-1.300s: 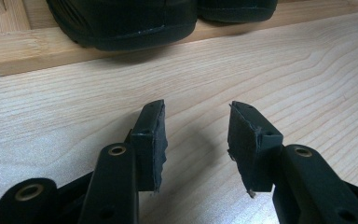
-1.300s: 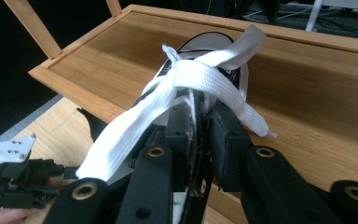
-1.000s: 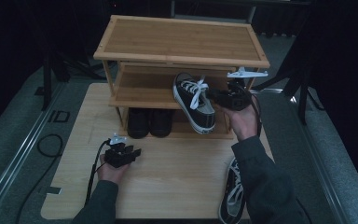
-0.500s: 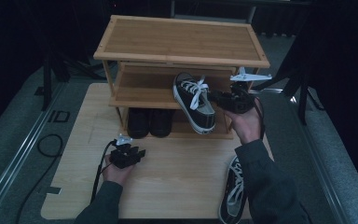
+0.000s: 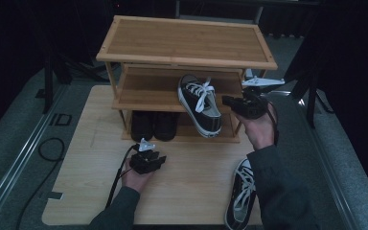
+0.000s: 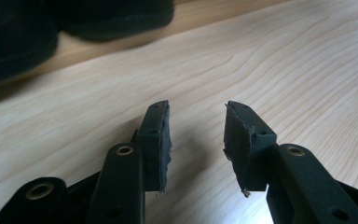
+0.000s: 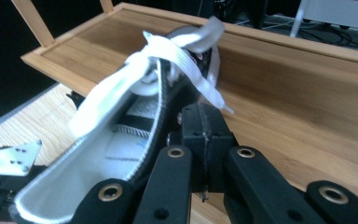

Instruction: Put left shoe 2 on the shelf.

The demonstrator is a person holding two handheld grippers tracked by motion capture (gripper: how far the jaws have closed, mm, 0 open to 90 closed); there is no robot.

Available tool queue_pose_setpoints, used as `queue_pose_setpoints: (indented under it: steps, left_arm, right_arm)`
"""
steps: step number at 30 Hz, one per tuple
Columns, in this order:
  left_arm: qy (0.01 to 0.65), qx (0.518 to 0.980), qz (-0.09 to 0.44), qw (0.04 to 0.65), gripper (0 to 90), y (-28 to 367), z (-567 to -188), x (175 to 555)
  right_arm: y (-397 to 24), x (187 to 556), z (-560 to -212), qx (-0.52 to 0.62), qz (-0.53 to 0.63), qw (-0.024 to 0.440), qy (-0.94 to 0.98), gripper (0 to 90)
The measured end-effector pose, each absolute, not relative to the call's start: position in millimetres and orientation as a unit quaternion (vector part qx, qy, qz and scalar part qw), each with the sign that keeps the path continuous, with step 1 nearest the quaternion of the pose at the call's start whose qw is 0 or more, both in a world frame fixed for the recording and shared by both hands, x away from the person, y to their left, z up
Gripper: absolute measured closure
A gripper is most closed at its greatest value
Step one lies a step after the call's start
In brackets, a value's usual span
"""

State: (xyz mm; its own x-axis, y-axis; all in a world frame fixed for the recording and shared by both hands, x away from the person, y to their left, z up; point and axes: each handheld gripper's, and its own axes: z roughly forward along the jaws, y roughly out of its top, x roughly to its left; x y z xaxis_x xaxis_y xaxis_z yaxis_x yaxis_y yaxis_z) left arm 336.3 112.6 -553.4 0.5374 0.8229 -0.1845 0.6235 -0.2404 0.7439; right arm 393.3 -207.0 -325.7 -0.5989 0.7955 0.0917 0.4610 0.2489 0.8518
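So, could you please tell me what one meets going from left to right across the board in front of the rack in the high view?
Left gripper → sneaker on the board.

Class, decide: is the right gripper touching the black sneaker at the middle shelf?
Touching. The right gripper view shows the right gripper with its jaws shut on the side wall of the black sneaker, pads pressed against the canvas.

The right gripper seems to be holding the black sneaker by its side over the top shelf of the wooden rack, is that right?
Not quite: the right gripper holds the black sneaker by its side over the middle shelf, not the top one, as the high view shows.
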Motion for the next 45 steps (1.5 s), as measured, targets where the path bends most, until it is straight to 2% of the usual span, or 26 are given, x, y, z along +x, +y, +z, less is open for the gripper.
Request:
queue_pose_setpoints:
  steps: [8, 18, 33, 36, 40, 45]
  left_arm:
    - [0.447, 0.778, 0.126, 0.423, 68.0, 83, -548, 349]
    - [0.435, 0.792, 0.15, 0.402, 74.8, 49, -544, 371]
    - [0.437, 0.799, 0.183, 0.37, 80.0, 30, -548, 396]
    - [0.439, 0.799, 0.185, 0.368, 82.2, 28, -548, 398]
    - [0.448, 0.793, 0.188, 0.368, 89.3, 26, -548, 404]
    - [0.459, 0.79, 0.185, 0.363, 89.9, 21, -550, 411]
  right_arm:
    - [-216, 390, -339, 0.411, 0.436, 0.177, 0.781, 90.0]
    - [-223, 376, -368, 0.411, 0.418, 0.152, 0.796, 90.0]
    - [-226, 356, -394, 0.402, 0.393, 0.133, 0.816, 90.0]
    - [-227, 354, -397, 0.399, 0.39, 0.128, 0.82, 89.9]
    - [-227, 349, -401, 0.397, 0.387, 0.129, 0.822, 89.6]
    - [-226, 338, -403, 0.381, 0.39, 0.119, 0.83, 88.7]
